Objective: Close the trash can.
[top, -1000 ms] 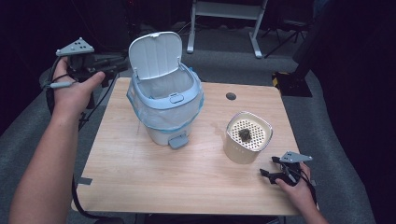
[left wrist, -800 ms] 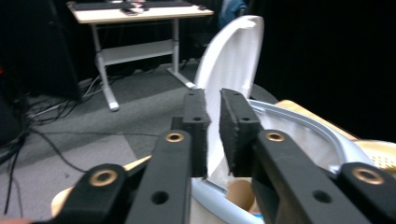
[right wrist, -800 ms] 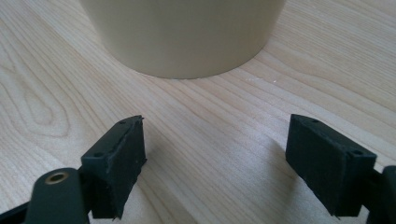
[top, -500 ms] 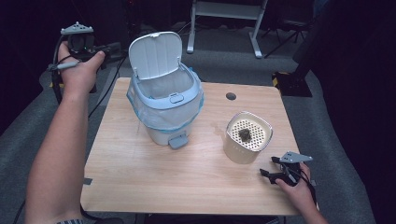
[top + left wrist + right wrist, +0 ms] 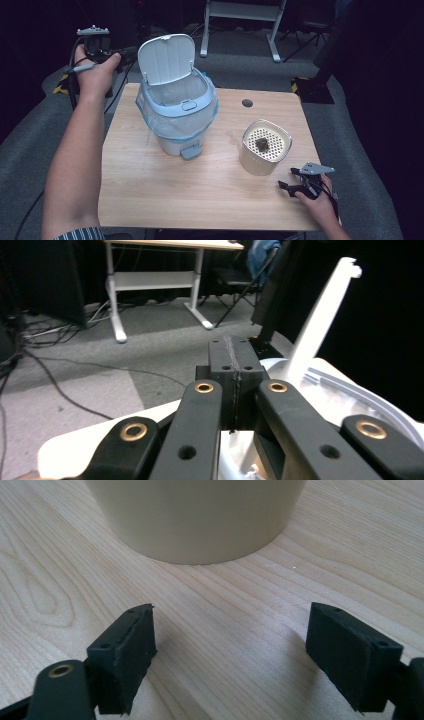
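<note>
The left tongs are shut tight with nothing in them, up beside the open lid of the bin. The right tongs rest wide apart on the worktop, empty, just beside the cream pot with the holey top.

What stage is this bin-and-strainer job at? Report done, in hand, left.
Done: the bin's lid stands open and the liner is folded over the rim.
In hand: nothing is gripped. The left gripper is shut and empty beside the lid; the right gripper rests open on the table, facing the cream strainer cup.
Left: probably emptying the dark lump from the cup into the bin.
</note>
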Demonstrator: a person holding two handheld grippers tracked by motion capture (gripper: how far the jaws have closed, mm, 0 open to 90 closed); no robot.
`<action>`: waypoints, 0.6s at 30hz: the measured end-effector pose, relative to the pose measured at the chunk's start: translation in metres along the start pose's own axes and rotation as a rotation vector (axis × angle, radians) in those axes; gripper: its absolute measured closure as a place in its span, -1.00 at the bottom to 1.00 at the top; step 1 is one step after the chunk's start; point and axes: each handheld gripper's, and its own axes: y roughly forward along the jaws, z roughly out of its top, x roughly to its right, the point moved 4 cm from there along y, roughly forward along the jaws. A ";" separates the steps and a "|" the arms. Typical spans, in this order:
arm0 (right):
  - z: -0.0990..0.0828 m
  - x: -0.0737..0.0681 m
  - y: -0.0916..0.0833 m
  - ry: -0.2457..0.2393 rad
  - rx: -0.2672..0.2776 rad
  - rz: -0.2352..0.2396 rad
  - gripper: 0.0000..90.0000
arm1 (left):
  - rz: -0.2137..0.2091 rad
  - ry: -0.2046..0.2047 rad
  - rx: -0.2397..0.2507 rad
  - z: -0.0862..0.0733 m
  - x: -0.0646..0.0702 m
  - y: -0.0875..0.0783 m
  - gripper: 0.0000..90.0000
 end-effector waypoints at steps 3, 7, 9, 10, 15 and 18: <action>0.000 0.000 0.000 0.000 0.000 0.000 -0.55 | -0.020 0.017 0.005 0.001 0.006 0.000 1.00; 0.000 0.000 0.000 -0.001 0.001 0.000 -0.55 | -0.029 0.040 0.006 0.000 0.012 -0.004 1.00; 0.000 0.000 0.000 -0.001 0.001 0.000 -0.55 | -0.041 0.060 0.004 -0.001 0.017 -0.007 1.00; 0.000 0.000 0.000 0.000 0.000 0.000 -0.55 | -0.050 0.069 0.004 -0.002 0.020 -0.008 1.00; 0.000 0.000 0.000 -0.001 0.000 0.001 -0.55 | -0.084 0.129 -0.023 -0.007 0.041 -0.010 0.89; 0.000 0.000 0.000 -0.002 0.000 0.000 -0.55 | -0.039 0.184 -0.052 -0.014 0.054 -0.006 0.52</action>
